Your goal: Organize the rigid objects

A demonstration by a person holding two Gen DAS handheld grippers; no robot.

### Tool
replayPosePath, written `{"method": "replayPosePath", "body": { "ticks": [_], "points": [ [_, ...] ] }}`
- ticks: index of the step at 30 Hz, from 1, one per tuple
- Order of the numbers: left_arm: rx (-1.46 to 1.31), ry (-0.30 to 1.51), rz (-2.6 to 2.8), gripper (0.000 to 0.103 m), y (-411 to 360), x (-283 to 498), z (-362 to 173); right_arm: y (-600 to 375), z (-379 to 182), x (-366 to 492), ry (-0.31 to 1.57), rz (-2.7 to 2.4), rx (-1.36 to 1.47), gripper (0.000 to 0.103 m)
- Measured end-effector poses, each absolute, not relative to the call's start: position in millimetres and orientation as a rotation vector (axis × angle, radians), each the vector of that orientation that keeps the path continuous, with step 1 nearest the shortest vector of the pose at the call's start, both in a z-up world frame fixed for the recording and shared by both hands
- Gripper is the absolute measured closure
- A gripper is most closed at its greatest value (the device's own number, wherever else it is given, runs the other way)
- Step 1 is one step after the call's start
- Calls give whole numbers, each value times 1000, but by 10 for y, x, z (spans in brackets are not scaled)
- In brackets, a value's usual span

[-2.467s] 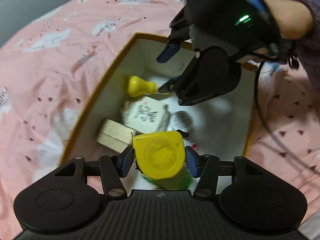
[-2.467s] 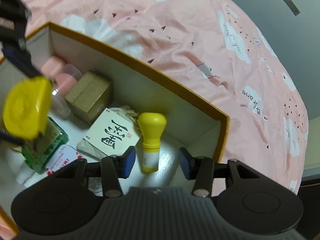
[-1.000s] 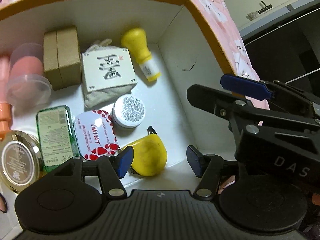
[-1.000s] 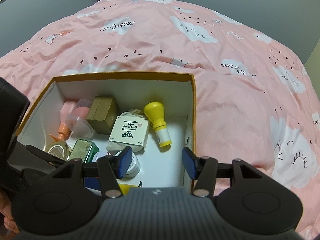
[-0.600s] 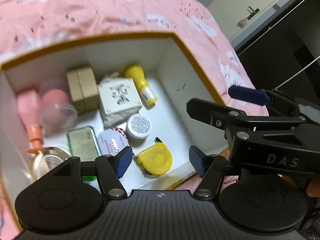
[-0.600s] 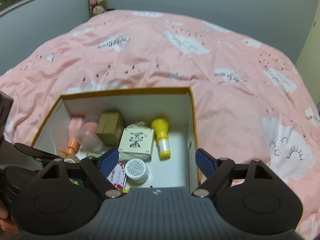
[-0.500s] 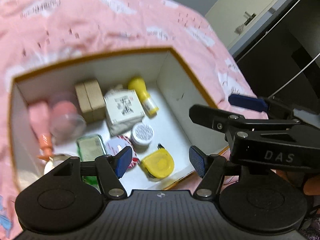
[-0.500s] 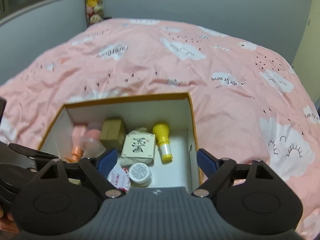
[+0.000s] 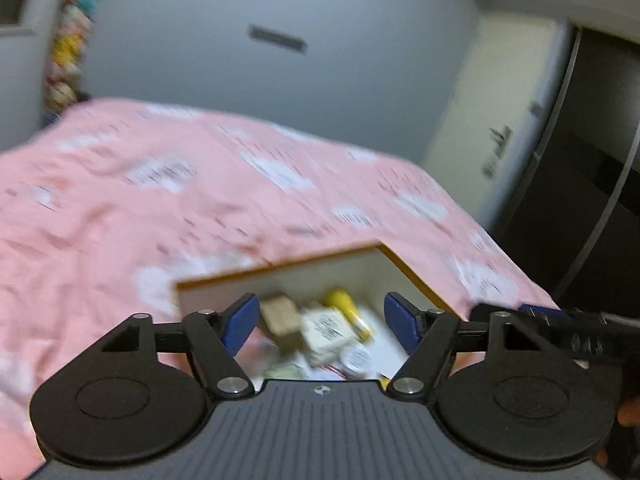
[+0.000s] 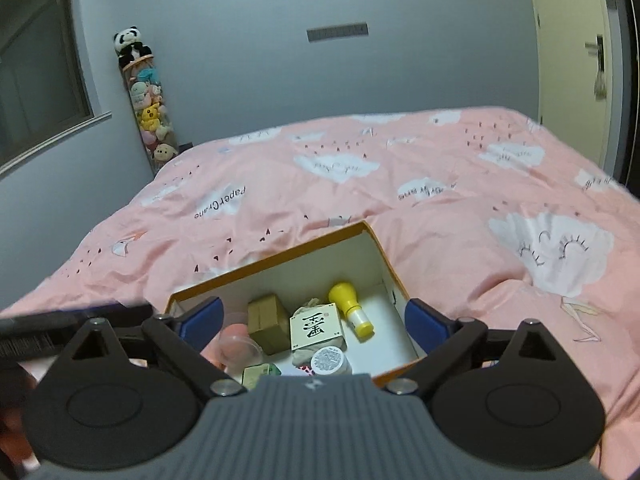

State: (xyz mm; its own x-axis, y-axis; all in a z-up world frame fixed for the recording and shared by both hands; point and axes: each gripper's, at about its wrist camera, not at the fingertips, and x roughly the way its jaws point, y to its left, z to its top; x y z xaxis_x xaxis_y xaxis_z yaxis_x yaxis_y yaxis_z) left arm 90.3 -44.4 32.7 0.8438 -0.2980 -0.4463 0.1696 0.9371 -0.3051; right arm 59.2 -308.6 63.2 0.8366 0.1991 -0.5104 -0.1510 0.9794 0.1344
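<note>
An orange-rimmed white box (image 10: 312, 266) lies on the pink bed and shows blurred in the left wrist view (image 9: 280, 280) too. Inside it are a yellow-capped bottle (image 10: 348, 304), a white packet with a black character (image 10: 316, 328), a brown carton (image 10: 266, 320), a round white jar (image 10: 330, 360), a pink cup (image 10: 238, 346) and a green tin (image 10: 258, 374). My left gripper (image 9: 322, 322) is open and empty, raised above the box. My right gripper (image 10: 312, 318) is open and empty, also raised above it.
The pink cloud-print bedspread (image 10: 400, 192) surrounds the box. A tall clear tube of plush toys (image 10: 150, 112) stands by the far wall. A door (image 10: 572, 52) is at the right, a window (image 10: 36, 64) at the left.
The left gripper let go of the yellow tape measure in the box. Both grippers have since pulled up and back, so the box looks smaller and lower in both views.
</note>
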Motion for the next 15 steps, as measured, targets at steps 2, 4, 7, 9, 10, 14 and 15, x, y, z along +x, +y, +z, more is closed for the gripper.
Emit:
{"method": "replayPosePath", "body": {
  "ticks": [2,4,7,9,10,14,15],
  "points": [
    [-231,446,-198,16,-352,764,339,-2968,621,483,522,192,42,7],
    [-174,400,-146,13,-302,632,318,-2858,602,397,492,190,-5,6],
    [-100,373,-77,9,-278,490,252,-2711,532,281,447,177,-50,4],
    [-89,369,-15,6,-251,416,206,-2626,448,218,419,155,-74,3],
    [-93,368,13,2,-237,378,191,-2581,391,197,414,141,-82,3],
    [-92,402,59,2,-220,369,148,-2481,228,161,441,127,-62,3],
    [-91,413,48,2,-222,392,137,-2458,191,150,445,130,-60,3]
  ]
}}
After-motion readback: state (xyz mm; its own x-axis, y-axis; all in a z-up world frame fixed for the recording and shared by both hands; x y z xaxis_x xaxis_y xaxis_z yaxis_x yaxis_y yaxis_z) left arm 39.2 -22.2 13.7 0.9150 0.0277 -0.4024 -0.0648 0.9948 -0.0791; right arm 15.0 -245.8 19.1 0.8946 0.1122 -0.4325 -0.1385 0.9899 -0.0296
